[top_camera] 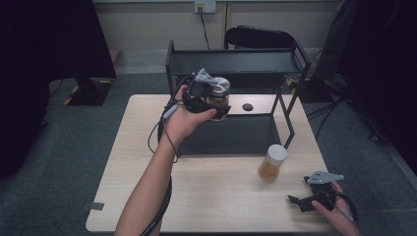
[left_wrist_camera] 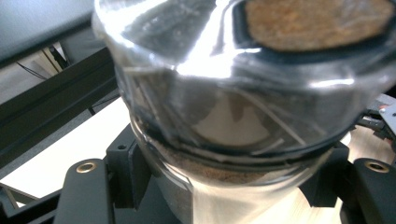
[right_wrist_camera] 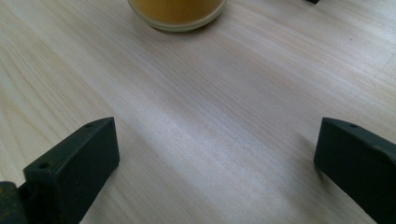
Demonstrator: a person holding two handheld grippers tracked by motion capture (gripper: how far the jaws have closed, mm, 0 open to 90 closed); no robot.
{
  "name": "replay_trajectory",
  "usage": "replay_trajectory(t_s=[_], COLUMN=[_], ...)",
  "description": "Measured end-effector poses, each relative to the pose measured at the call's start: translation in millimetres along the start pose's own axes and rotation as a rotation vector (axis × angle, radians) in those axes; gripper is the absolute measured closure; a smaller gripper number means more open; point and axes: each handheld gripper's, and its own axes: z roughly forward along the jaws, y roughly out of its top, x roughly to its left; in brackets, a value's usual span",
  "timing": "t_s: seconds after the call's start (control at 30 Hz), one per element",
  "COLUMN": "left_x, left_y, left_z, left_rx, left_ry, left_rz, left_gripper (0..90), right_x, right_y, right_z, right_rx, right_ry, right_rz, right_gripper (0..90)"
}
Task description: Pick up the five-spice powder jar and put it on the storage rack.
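Glass jar (top_camera: pixel 219 98) with dark contents sits clamped between the jaws of the left tool (top_camera: pixel 209 101), held up in the air in front of the black shelf rack (top_camera: pixel 236 61), above its lower tray. Right tool (top_camera: pixel 301 201) rests near the table's (top_camera: pixel 147 187) front right corner, jaws spread wide with nothing between them; a white-lidded jar (top_camera: pixel 272 162) of amber stuff stands near it

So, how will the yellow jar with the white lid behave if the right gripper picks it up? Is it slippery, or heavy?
The yellow jar looks like smooth, glossy glass, so it may slip between hard jaws and would probably break if dropped. It seems nearly full, so likely heavy for its size. Standing tall on the table, it may tip if pushed high.
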Motion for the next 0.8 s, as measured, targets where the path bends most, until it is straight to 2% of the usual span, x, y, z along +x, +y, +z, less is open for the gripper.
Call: replay_trajectory(t_s=[0.43,0.8], left_x=[5.9,6.7], left_y=[20.1,41.4], left_z=[-5.9,-15.0], left_rx=[-0.005,-0.011], left_ry=[-0.005,0.014], left_rz=[-0.016,-0.012], left_gripper=[31.3,31.3], right_x=[0.6,2.4], right_y=[-0.2,-0.5], right_z=[-0.1,-0.8], right_rx=[-0.001,0.001], right_ry=[-0.002,-0.004], right_rz=[0.001,0.002], right_gripper=[0.0,0.0])
